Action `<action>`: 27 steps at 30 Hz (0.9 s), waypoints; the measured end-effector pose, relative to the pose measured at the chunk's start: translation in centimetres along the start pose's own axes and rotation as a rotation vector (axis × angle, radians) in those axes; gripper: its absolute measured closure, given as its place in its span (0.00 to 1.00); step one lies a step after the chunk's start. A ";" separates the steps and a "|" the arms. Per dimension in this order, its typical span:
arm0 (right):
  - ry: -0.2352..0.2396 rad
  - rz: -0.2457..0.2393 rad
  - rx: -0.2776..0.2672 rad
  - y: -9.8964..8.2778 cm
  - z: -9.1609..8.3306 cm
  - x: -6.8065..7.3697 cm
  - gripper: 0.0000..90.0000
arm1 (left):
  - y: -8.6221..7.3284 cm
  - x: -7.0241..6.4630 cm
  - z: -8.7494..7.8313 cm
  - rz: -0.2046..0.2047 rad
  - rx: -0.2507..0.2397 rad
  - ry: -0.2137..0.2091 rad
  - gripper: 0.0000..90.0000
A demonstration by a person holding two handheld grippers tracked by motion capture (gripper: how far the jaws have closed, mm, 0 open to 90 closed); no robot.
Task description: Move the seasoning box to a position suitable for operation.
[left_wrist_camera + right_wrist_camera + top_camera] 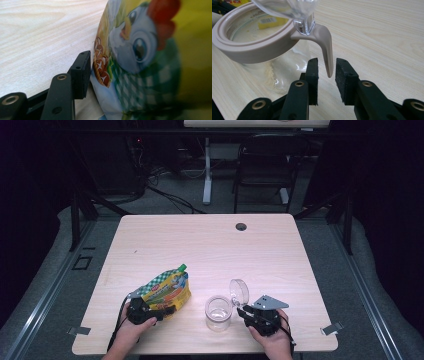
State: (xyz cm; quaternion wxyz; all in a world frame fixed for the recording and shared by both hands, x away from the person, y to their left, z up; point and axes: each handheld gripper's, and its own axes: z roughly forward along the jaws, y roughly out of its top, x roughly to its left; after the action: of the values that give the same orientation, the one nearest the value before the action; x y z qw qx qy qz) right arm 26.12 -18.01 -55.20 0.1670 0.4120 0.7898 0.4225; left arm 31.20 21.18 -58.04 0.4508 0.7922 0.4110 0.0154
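A yellow and green pouch (167, 290) with a cartoon bird printed on it (140, 62) lies on the table at the front left. My left gripper (167, 310) reaches around its near end. One pad (80, 75) stands right at the pouch's edge without squeezing it, and the other jaw is hidden behind the pouch. A clear jar (218, 315) with a beige rim (249, 50) stands to the right, its clear flip lid (239, 291) swung up. My right gripper (327, 67) is open, with the jar's beige lever tab (327, 50) hanging between its pads and a small gap on each side.
The wooden table (210, 245) has a cable hole (241, 226) near its far edge and metal clips at the front corners (80, 331) (332, 328). Beyond it stand a black chair (265, 165) and a white desk leg (207, 170).
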 end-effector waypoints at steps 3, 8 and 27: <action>0.000 0.000 0.000 0.0 0.0 0.0 0.81 | -0.1 -0.1 0.3 0.006 0.006 0.007 0.52; 0.000 -0.002 0.000 0.0 0.0 0.0 0.80 | -0.3 0.0 0.8 0.005 0.022 0.007 0.50; 0.001 0.000 0.003 -0.1 0.2 0.0 0.80 | -0.6 -0.3 1.1 0.039 0.010 0.021 0.51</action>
State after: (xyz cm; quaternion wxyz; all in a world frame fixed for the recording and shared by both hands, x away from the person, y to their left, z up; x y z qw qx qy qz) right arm 26.17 -17.90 -55.36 0.1662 0.4120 0.7906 0.4214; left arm 31.02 20.35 -59.04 0.4422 0.8020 0.4005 0.0304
